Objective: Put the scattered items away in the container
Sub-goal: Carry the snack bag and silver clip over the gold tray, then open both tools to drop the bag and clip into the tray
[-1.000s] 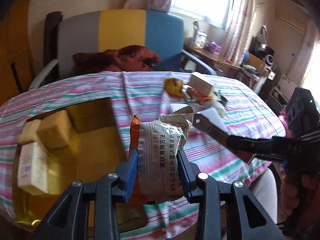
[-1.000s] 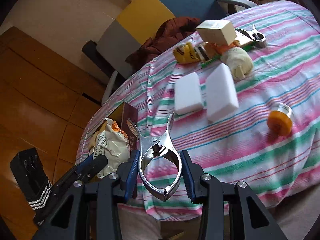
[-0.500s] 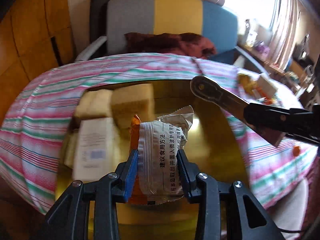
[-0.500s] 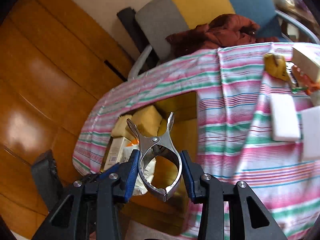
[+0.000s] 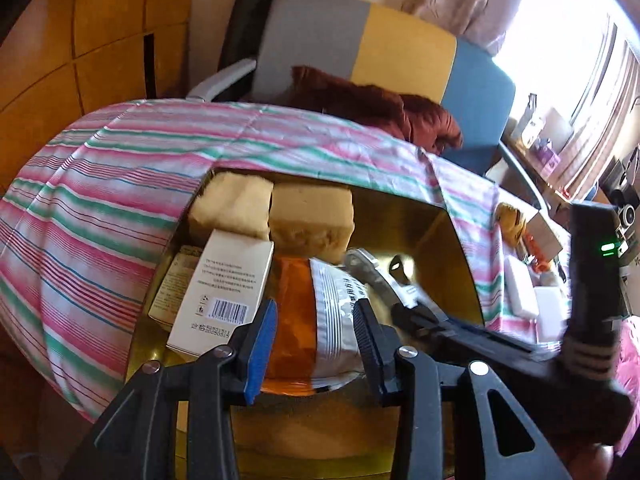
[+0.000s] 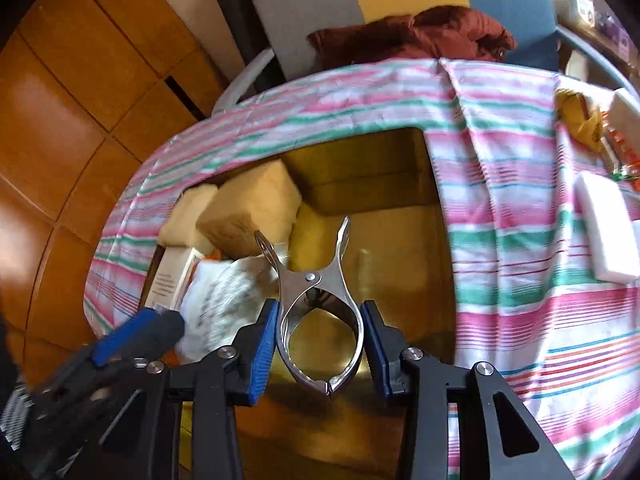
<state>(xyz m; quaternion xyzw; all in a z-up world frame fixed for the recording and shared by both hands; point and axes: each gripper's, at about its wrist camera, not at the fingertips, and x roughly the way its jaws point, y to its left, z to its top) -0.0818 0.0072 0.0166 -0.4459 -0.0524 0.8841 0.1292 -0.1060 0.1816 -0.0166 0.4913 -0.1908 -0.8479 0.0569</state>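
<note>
a: left gripper (image 5: 314, 330) first. state?

b: pads pinching a snack packet (image 5: 320, 312), silver and orange, printed text on the silver side. packet stands upright between the pads, over the open gold container (image 5: 452, 256).

a: right gripper (image 6: 320, 344)?

b: clamped on the looped handles of a metal spring clip (image 6: 316, 300). clip's two prongs point to 12 o'clock and stand apart. also over the container, whose floor shows through the loop.

a: do the two see each other?

b: yes. in the left view the right gripper comes in from 3 o'clock with the clip just beside the packet; cannot tell if they touch. in the right view the left gripper sits at 8 o'clock, blurred.

a: what's in the container?

b: from the left wrist: two tan sponge blocks (image 5: 312, 216) side by side at 12 o'clock against the far wall. a white carton with a barcode (image 5: 224, 292) at 10 o'clock, leaning on a flatter box beneath. the side toward 2 o'clock is bare gold.

a: outward from there?

b: striped tablecloth (image 5: 100, 208) around the container, pink, green and white. white foam blocks (image 6: 608, 228) at 3 o'clock in the right view, a yellow item (image 6: 580, 116) at 2 o'clock. chair (image 5: 360, 48) beyond the table at 12 o'clock, grey, yellow and blue, dark red cloth (image 5: 380, 108) on its seat.
</note>
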